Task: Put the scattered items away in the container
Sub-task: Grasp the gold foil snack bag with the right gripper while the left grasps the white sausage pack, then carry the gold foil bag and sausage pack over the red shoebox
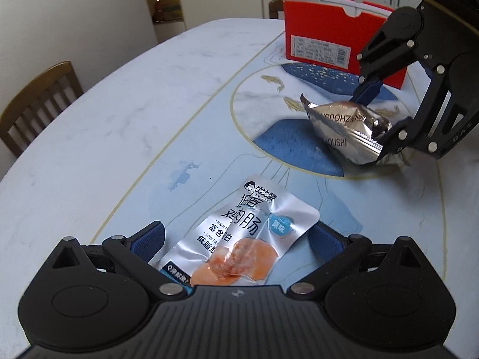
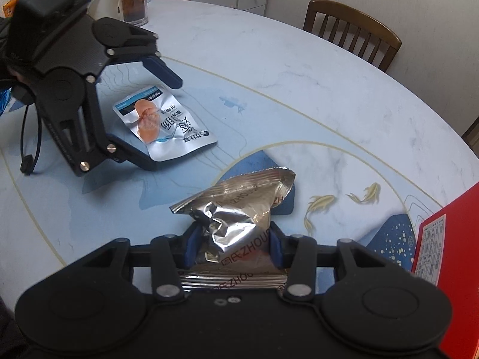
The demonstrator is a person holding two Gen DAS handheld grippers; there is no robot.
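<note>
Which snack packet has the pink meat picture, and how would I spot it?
Start at the red box on the table. Come toward the open left gripper; the flat sausage packet lies between its fingers. Unlike the crumpled foil packet, it shows pink slices.

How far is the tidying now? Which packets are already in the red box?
None visibly in the red box yet. In hand: the right gripper is shut on the crumpled foil bag. Left: the left gripper, open, straddles the sausage packet lying on the table.

Wooden chairs (image 2: 353, 30), glass jar (image 2: 134, 7)
</note>
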